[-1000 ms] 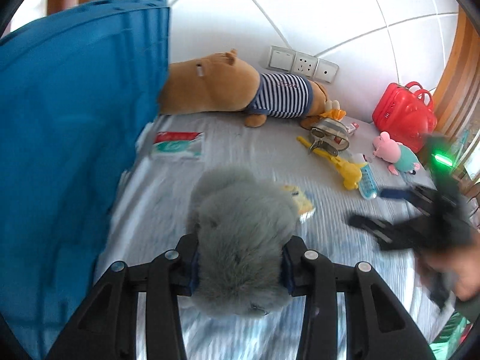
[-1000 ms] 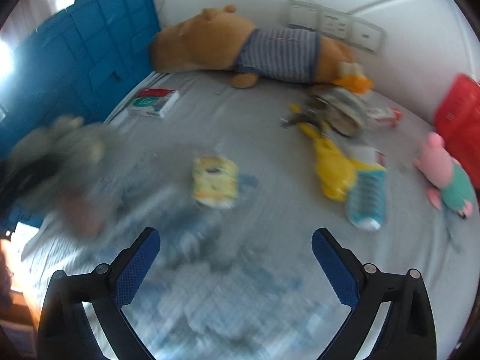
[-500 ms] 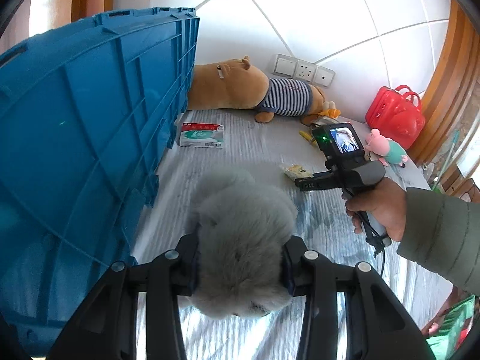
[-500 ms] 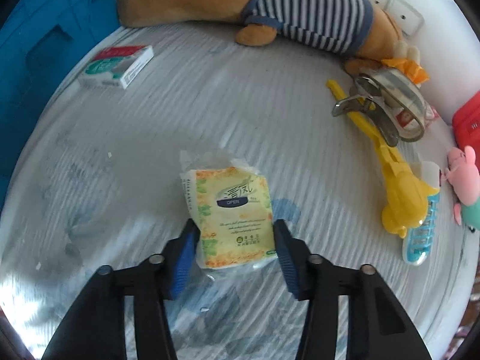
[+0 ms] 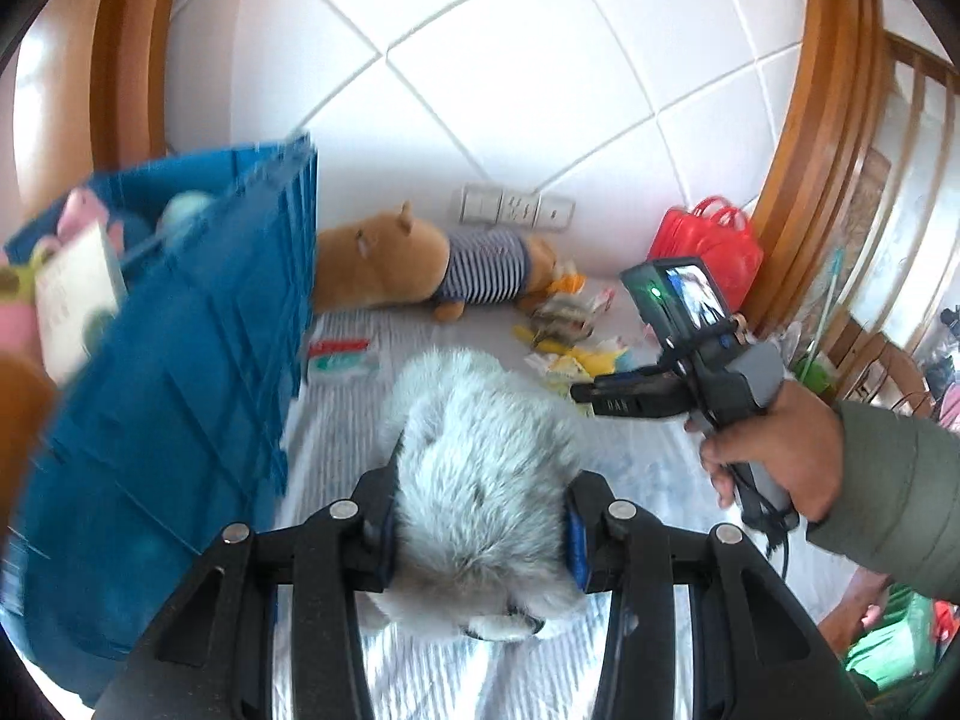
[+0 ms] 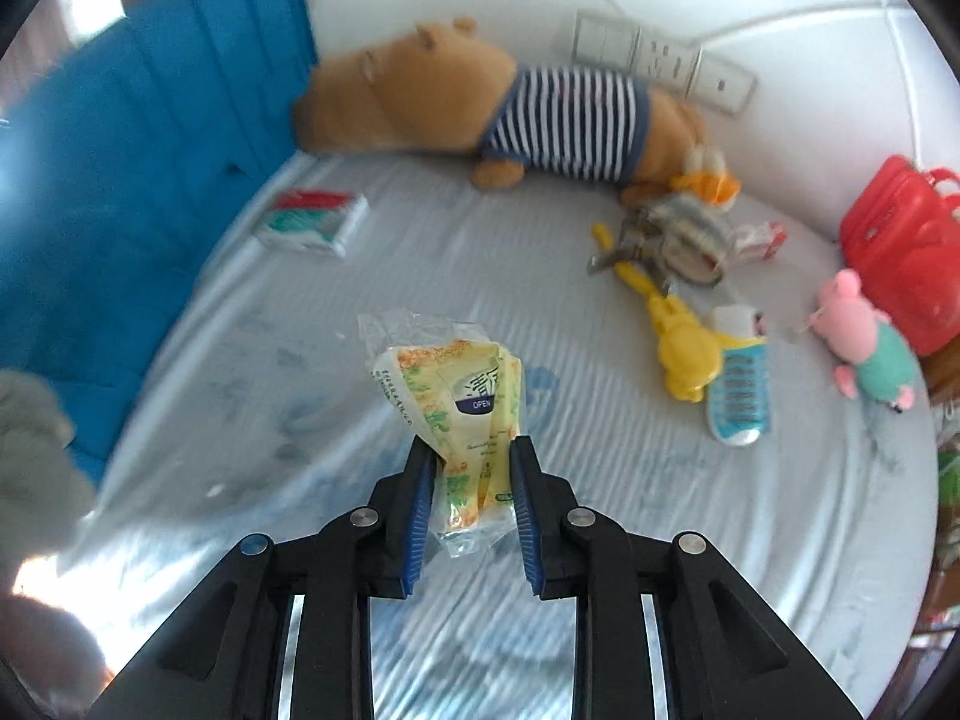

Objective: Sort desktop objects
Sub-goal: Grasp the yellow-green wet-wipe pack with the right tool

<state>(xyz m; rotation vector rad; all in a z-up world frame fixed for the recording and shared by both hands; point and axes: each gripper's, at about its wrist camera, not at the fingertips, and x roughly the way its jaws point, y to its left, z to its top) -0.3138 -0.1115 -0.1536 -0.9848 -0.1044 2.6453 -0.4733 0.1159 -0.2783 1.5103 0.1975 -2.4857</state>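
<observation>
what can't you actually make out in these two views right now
- Blue crate contents: left wrist view, motion blur and the crate wall hide all but pink and white shapes at its rim.
- Grey plush toy face: left wrist view, it points down, pinched in the left tool.
- Tissue pack small print: right wrist view, crumpled in the right tool, too small to read.
- Items beside the striped-shirt bear: tangled, blurred pile.

A pale grey striped cloth [image 6: 420,252] is spread over the supporting surface. On it are laid a brown plush in a striped shirt [image 6: 480,102], a red-and-green packet [image 6: 315,222], a yellow duck toy [image 6: 678,342], a blue-and-white shoe [image 6: 739,387], a pink pig doll [image 6: 870,342] and a red case [image 6: 900,252]. A blue crate [image 6: 150,150] is seen standing at its left edge.
</observation>
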